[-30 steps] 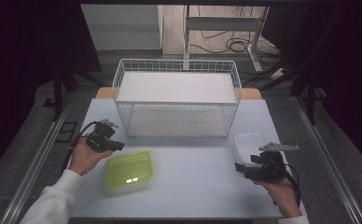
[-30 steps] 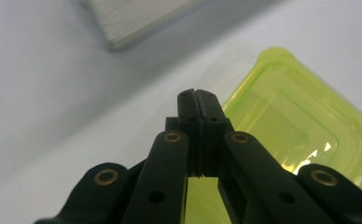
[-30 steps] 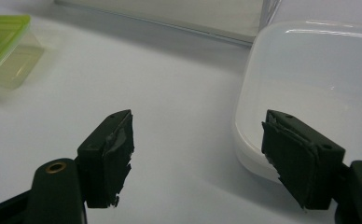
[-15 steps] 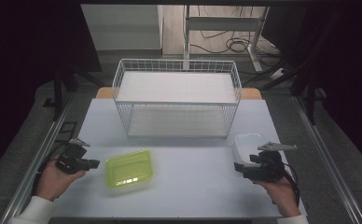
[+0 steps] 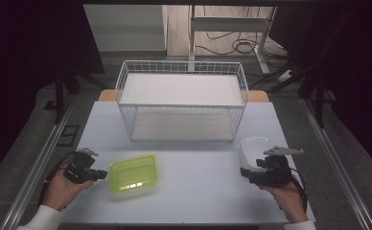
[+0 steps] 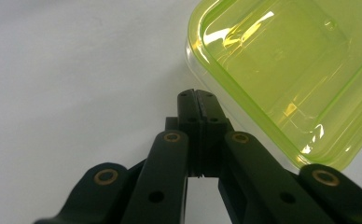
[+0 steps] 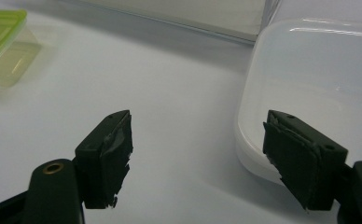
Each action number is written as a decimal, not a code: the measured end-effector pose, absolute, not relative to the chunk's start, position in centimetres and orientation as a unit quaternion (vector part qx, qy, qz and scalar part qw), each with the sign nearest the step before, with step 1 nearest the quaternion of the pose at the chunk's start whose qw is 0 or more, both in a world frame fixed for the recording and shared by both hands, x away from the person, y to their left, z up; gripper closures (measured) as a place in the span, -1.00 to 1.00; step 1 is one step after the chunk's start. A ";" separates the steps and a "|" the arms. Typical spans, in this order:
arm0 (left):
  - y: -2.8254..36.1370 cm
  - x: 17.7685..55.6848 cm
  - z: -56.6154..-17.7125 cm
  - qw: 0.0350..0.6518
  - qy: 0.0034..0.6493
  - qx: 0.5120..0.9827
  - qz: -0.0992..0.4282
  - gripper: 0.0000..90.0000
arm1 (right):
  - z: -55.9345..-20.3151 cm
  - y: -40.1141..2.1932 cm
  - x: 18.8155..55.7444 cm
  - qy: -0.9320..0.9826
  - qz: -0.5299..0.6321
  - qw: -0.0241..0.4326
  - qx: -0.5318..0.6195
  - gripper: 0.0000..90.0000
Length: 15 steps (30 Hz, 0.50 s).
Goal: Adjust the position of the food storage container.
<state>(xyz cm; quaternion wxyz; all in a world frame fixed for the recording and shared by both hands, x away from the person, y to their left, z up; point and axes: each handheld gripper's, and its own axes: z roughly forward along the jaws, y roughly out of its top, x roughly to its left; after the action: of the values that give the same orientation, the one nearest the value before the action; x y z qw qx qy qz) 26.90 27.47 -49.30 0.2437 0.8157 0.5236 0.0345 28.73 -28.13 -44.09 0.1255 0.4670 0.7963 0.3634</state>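
A pale bench [image 5: 193, 177] carries a white wire basket [image 5: 181, 103] at its far side, open toward the person. Nearer, at the left, a lime-green container [image 5: 133, 172] lies flat on the bench, well apart from a white container [image 5: 256, 148] at the right. The left hand-held gripper [image 5: 102, 175] rests just beside the green container's left edge, its jaws clenched together on nothing, the tips close to the rim in the left gripper view [image 6: 196, 100]. The right hand-held gripper [image 5: 243, 171] sits released, jaws spread wide, one jaw beside the white container's [image 7: 309, 79] near corner, gripping nothing.
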 end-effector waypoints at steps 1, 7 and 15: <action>27.4 27.0 -49.3 0.242 0.520 0.818 0.032 1.00 | -44.0 -28.2 28.7 0.796 0.364 0.127 0.467 -0.47; 25.9 28.1 -49.2 0.247 0.519 0.818 0.029 1.00 | -44.0 -28.2 28.7 0.796 0.363 0.127 0.467 -0.47; 23.5 29.4 -49.5 0.251 0.509 0.823 0.016 1.00 | -44.1 -28.1 28.7 0.797 0.364 0.126 0.465 -0.47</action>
<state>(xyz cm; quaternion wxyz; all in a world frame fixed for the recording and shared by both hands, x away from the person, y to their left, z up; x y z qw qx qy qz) 29.40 23.50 -49.49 0.2505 0.8231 0.5095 0.0160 28.72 -28.12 -44.05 0.1257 0.4648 0.7973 0.3640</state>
